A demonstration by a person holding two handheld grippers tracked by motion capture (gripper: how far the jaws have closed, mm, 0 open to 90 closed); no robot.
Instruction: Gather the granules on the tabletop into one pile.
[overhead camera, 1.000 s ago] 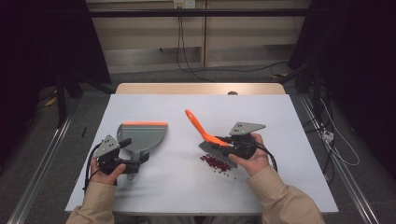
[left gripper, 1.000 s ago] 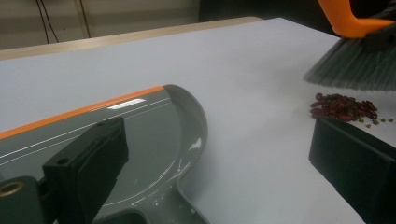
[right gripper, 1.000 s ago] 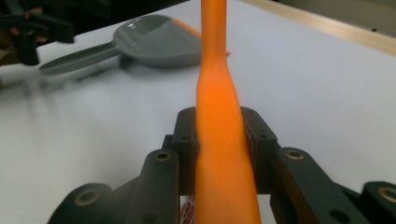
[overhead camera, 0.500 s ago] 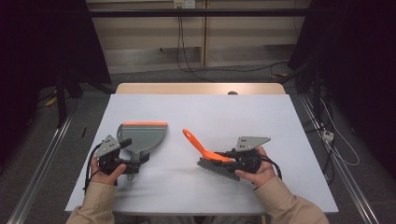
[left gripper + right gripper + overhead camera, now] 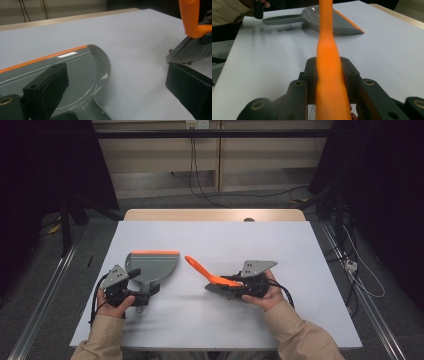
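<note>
A person sits at the near edge of a white table, forearms in tan sleeves, holding a two-jaw gripper in each hand.

At the left of the high view, the left gripper rests low on the table at the handle end of a grey dustpan. The dustpan lies flat, its orange-edged lip facing away from the person and its handle pointing back toward them. In the left gripper view the two black jaws stand wide apart: one sits over the dustpan's inner floor, the other over bare table to the side, with nothing pressed between them. Whether any part of the gripper touches the handle cannot be told.

Near the middle of the table, just beside the dustpan but apart from it, lies a hand brush with an orange handle. The handle slants up and away toward the dustpan, and the grey bristles rest on the tabletop. In the left gripper view the bristles press against the table, with a few small dark red bits at their edge.

At the right, the right gripper holds the brush. In the right gripper view its jaws are closed tight on either side of the orange handle, which runs straight ahead toward the dustpan.
</note>
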